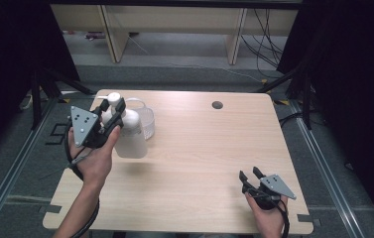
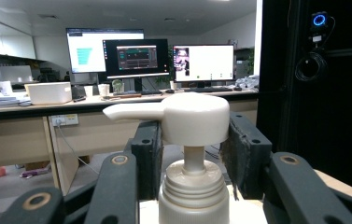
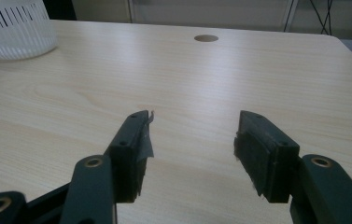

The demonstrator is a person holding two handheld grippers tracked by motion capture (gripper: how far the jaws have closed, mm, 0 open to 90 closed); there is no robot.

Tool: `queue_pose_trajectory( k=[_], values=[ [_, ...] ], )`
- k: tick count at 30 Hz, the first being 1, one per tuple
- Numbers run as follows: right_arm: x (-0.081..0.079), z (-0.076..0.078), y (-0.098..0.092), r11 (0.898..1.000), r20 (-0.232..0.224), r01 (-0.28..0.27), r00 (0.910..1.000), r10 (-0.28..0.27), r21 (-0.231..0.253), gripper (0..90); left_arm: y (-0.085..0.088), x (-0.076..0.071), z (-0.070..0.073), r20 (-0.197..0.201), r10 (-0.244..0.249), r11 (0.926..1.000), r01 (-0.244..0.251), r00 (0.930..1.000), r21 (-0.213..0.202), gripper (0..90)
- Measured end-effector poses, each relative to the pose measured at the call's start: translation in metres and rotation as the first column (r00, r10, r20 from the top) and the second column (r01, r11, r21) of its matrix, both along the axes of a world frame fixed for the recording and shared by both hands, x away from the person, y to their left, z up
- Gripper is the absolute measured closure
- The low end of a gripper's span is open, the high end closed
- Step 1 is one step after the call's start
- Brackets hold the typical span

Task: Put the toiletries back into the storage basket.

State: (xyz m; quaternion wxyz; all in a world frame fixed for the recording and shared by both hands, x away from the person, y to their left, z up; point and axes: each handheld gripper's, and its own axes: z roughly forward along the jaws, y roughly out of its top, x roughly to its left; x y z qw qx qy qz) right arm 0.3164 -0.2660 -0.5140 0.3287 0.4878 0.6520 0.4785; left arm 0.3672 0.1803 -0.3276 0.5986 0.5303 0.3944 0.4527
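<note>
I'm holding my left claw (image 1: pixel 111 113) up at the far left corner of the bench (image 1: pixel 199 163), w/ its jaws sitting either side of the pump head (image 2: pixel 190 117) of a white pump bottle (image 1: pixel 131 136). In the left gripper view the left jaw's pad is pressing against the head's underside by the spout; the right pad is sitting tight at the head's other side, so I'm gripping the pump head at abt half opening. The spout is pointing left in that view. The bottle's ribbed collar (image 2: pixel 193 186) is showing below, btwn the jaw arms. The bottle is standing upright on the bench, just beside a white slotted basket (image 1: pixel 146 121), which is sitting behind and to its right in the high view; can't tell if they're touching.

No label or brand is readable on the bottle; its side is looking plain white. Monitors (image 2: pixel 136 58) on a desk in the background are showing windows, but the text is too small to read.

My right claw (image 1: pixel 250 174) is resting low near the bench's near right corner, well apart from the bottle. Its jaws are standing wide apart w/ nothing btwn them, just bare wood. A round cable hole (image 3: pixel 206 38) is lying further ahead.
</note>
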Motion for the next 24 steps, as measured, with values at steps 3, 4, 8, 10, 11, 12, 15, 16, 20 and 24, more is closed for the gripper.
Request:
queue_pose_trajectory(
  k=[3, 4, 8, 10, 11, 12, 15, 16, 20, 24],
  values=[
    [0.000, 0.000, 0.000, 1.000, -0.005, 0.002, 1.0000, -0.002, 0.000, 45.4, 0.001, 0.001, 0.002, 0.004, 0.004, 1.0000, -0.004, 1.0000, 0.000, 59.3],
    [0.000, 0.000, 0.000, 1.000, -0.005, 0.004, 1.0000, -0.004, -0.001, 45.4, 0.002, 0.002, 0.004, 0.007, 0.009, 1.0000, -0.009, 0.9999, 0.001, 59.3],
    [0.000, 0.000, 0.001, 1.000, -0.011, 0.005, 0.9999, -0.004, 0.014, 45.4, 0.005, 0.004, 0.006, 0.012, 0.017, 0.9998, -0.017, 0.9998, -0.002, 59.3],
    [0.000, 0.000, 0.001, 1.000, -0.014, 0.003, 0.9999, -0.003, 0.016, 45.4, 0.006, 0.005, 0.007, 0.018, 0.019, 0.9998, -0.019, 0.9996, -0.007, 59.2],
    [0.000, 0.000, 0.001, 1.000, -0.015, 0.003, 0.9999, -0.003, 0.016, 45.4, 0.006, 0.005, 0.008, 0.019, 0.021, 0.9998, -0.021, 0.9996, -0.007, 59.3],
    [0.000, 0.000, 0.001, 1.000, -0.015, 0.003, 0.9999, -0.003, 0.015, 45.4, 0.006, 0.006, 0.009, 0.020, 0.022, 0.9997, -0.021, 0.9996, -0.007, 59.3],
    [0.000, 0.000, 0.000, 1.000, -0.007, 0.006, 1.0000, -0.006, 0.003, 45.4, 0.007, 0.008, 0.011, 0.026, 0.024, 0.9997, -0.024, 0.9994, -0.005, 59.2],
    [0.000, 0.000, 0.001, 1.000, -0.014, 0.003, 0.9999, -0.003, 0.016, 45.4, 0.007, 0.009, 0.012, 0.029, 0.025, 0.9997, -0.024, 0.9993, -0.008, 59.2],
    [0.000, 0.000, 0.001, 1.000, -0.015, 0.004, 0.9999, -0.004, 0.021, 45.4, 0.008, 0.011, 0.014, 0.037, 0.033, 0.9994, -0.033, 0.9988, -0.008, 59.2],
    [0.000, 0.000, 0.001, 1.000, -0.016, 0.001, 0.9999, 0.000, 0.014, 45.4, 0.010, 0.014, 0.019, 0.047, 0.035, 0.9994, -0.035, 0.9983, 0.002, 59.3]
  ],
)
